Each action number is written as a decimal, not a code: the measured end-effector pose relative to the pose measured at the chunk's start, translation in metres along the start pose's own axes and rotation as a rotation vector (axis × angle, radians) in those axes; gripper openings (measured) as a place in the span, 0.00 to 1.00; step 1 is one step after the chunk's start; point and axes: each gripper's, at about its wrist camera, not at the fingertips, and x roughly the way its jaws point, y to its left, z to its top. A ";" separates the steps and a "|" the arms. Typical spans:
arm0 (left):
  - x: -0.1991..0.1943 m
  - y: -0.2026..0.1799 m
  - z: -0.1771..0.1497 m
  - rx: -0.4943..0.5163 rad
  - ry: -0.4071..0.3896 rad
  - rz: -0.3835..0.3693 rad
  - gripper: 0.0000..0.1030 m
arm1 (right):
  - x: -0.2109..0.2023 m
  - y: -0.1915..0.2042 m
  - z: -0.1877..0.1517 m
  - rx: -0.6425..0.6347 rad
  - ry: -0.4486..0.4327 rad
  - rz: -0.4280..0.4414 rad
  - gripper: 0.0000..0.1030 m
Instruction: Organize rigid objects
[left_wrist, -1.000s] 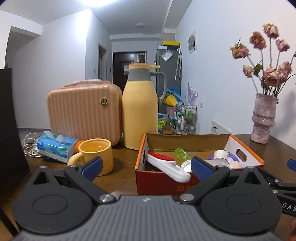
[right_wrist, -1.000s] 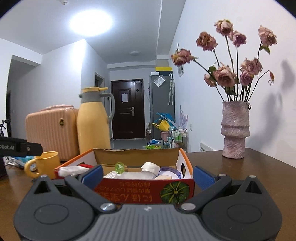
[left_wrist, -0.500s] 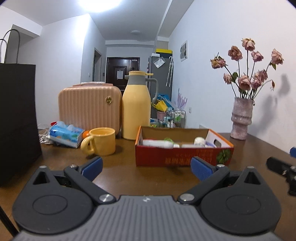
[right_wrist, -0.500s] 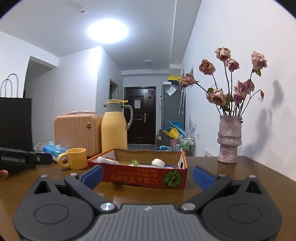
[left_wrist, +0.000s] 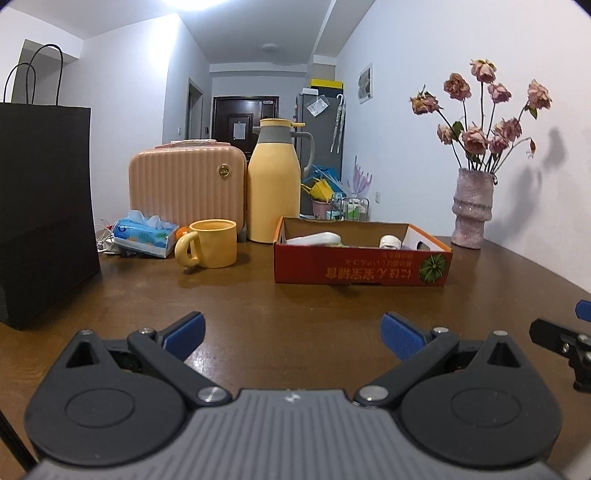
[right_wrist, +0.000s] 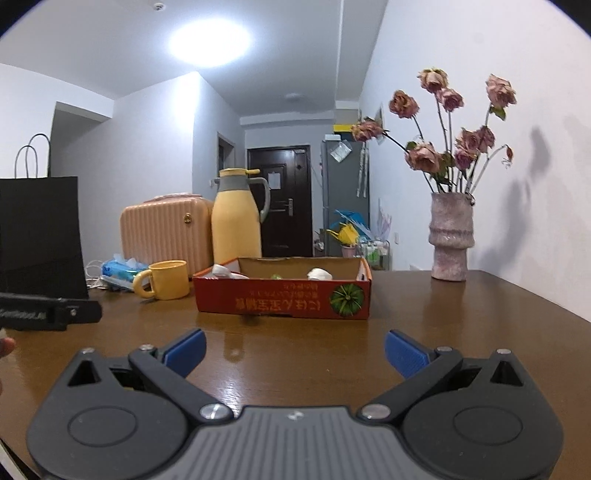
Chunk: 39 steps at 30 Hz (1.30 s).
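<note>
A red cardboard box (left_wrist: 362, 267) (right_wrist: 282, 297) stands on the brown table (left_wrist: 295, 306) (right_wrist: 443, 314). It holds a white object (left_wrist: 314, 239), a white-capped bottle (left_wrist: 389, 242) and a green item (right_wrist: 275, 276), mostly hidden by its wall. My left gripper (left_wrist: 293, 332) is open and empty, low over the table, well short of the box. My right gripper (right_wrist: 293, 349) is open and empty, also short of the box. Part of the right gripper shows at the right edge of the left wrist view (left_wrist: 561, 339).
A yellow mug (left_wrist: 210, 243), yellow thermos (left_wrist: 274, 184), peach case (left_wrist: 186, 188) and tissue pack (left_wrist: 146, 236) stand left of and behind the box. A black paper bag (left_wrist: 40, 206) is at far left. A pink vase with dried roses (left_wrist: 472, 210) is at back right.
Both grippers have pulled back from the box toward the near side of the table, so the box looks smaller and farther. Both stay open and empty.
</note>
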 end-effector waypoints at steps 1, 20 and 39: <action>-0.002 -0.001 -0.001 0.003 0.002 -0.001 1.00 | -0.001 -0.001 0.000 0.002 -0.001 -0.006 1.00; -0.014 -0.001 0.000 -0.002 -0.009 -0.006 1.00 | -0.006 -0.001 0.004 -0.002 -0.016 -0.015 1.00; -0.014 0.002 0.001 -0.006 -0.008 -0.003 1.00 | -0.005 0.001 0.004 -0.004 -0.011 -0.014 1.00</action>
